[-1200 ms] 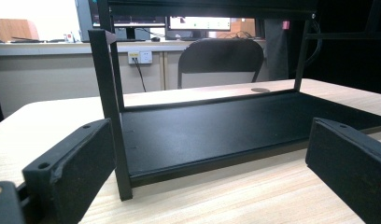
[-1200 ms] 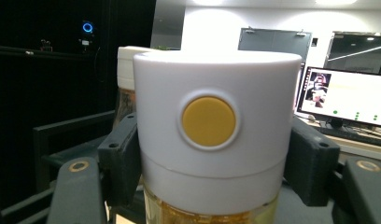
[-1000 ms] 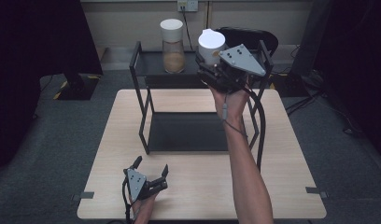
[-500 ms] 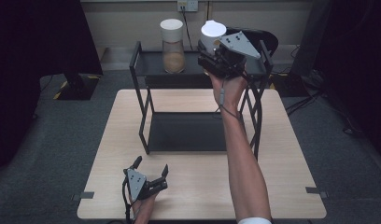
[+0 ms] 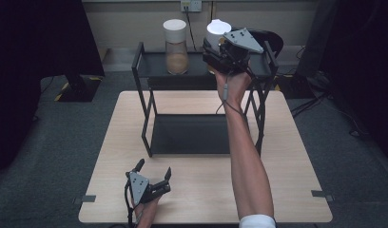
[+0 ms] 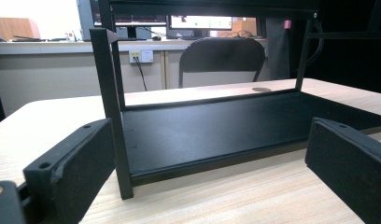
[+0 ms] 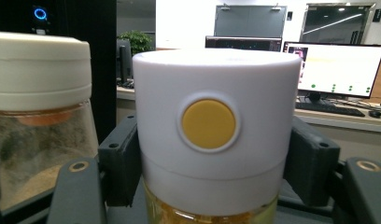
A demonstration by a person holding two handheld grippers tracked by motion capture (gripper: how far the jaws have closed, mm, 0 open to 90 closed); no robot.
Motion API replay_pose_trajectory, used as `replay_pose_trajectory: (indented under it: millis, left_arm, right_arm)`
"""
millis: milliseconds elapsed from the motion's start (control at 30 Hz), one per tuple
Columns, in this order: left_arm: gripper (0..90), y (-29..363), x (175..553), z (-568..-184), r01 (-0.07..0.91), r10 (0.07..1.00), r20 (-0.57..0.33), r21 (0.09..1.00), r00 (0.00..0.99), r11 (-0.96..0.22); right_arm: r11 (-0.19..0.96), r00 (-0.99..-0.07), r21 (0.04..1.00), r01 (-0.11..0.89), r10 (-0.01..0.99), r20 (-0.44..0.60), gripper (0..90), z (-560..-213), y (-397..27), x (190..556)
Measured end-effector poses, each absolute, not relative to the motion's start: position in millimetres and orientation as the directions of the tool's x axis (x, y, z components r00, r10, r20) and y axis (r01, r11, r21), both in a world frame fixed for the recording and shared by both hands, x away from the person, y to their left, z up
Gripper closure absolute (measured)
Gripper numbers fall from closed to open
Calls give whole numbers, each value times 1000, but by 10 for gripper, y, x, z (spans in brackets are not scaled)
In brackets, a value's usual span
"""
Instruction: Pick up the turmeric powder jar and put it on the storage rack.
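Note:
My right gripper (image 5: pixel 219 47) is shut on a white-lidded jar (image 5: pixel 217 31) over the top shelf of a black two-tier rack (image 5: pixel 149 111). In the right gripper view the jar (image 7: pixel 212 135) stands upright between the black pads (image 7: pixel 121 158), with a yellow button on its white lid and yellowish contents below. A second jar (image 5: pixel 176 47) with a white lid and sandy contents stands on the top shelf to its left, and in the right gripper view this jar (image 7: pixel 37 116) is close beside the held one. My left gripper (image 5: pixel 154 171) rests open on the table near its front edge, with nothing between its pads (image 6: pixel 74 172).
The rack stands at the middle of a light wooden table (image 5: pixel 287 156), and its lower shelf (image 6: pixel 216 130) lies bare in front of the left gripper. A dark chair (image 6: pixel 221 60) and a wall with sockets are behind the table.
My right hand has carried the white-lidded jar leftward and slightly up, over the rack's top shelf toward the other jar. The left gripper has stayed put.

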State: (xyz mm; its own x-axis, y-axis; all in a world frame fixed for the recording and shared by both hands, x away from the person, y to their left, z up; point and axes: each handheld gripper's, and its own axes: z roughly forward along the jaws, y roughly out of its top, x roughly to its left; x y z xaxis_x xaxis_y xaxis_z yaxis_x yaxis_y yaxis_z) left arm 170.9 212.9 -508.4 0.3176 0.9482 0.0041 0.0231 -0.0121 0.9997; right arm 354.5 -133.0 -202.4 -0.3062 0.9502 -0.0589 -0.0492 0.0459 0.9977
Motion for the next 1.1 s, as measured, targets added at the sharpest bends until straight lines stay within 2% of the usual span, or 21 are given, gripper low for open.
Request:
replay_pose_trajectory:
  millis: [533,867,1100]
  left_arm:
    - [13,2131,1708,-5086,22,947,6,1000,320,-14]
    - [14,2134,1709,-5086,20,947,9,1000,322,-17]
    - [14,2135,1709,-5085,21,946,10,1000,323,-18]
  right_arm:
    - [4,-311,999,-52,950,-20,298,-2090,-1367,3582]
    - [19,-312,998,-53,950,-35,295,-2076,-1364,3571]
    - [8,-318,997,-83,947,-34,204,-2107,-1399,3539]
